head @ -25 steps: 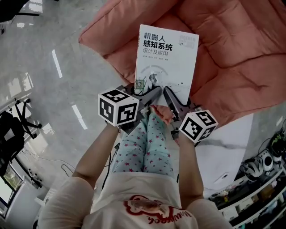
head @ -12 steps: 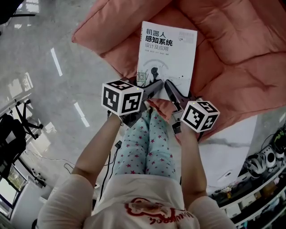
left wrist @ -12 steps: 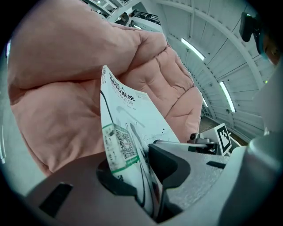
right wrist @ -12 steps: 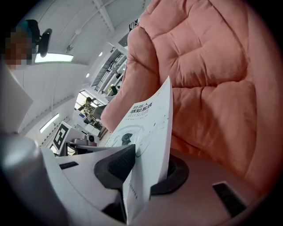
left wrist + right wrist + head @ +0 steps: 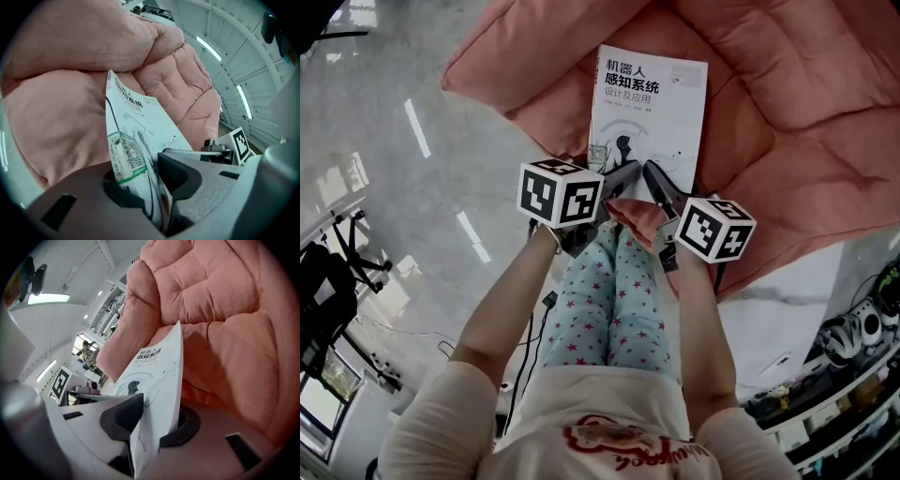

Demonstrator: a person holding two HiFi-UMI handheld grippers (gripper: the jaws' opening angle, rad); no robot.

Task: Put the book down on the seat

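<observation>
With the left tool point(image 5: 622, 175), pinching the book point(image 5: 649, 108) at the 7 o'clock corner of its white cover, jaws pressed onto front and back just beside a green-edged code sticker point(image 5: 124, 157). With the right tool point(image 5: 660, 190), pinching the same near edge at the 5 o'clock corner, dark pads point(image 5: 123, 420) closed on the cover and on the pages under it. On both sides, narrow jaws with only the book's thickness between them. Just behind the jaws, at 7 o'clock of the one and 5 o'clock of the other, the left marker cube point(image 5: 561, 194) and the right marker cube point(image 5: 715, 228), black squares on white.

Out toward 12 o'clock from the tools: holding the book cover-up, dark title print at the far end, over the pink quilted seat point(image 5: 787, 112). Cannot tell from any view whether the far edge touches the cushion. Past it, from 12 round to 3 o'clock, more padded folds of the same seat. At 9 o'clock of the book, glossy grey floor point(image 5: 403, 187) with streaks of reflected light. At 6 o'clock of the tools, star-patterned trousers point(image 5: 614, 300), and bare forearms point(image 5: 502, 309) reaching up to the cubes. Farther out, at 4 o'clock, shelves point(image 5: 834, 403) crowded with small gear; at 8 o'clock, a black stand point(image 5: 323, 281) on the floor.
</observation>
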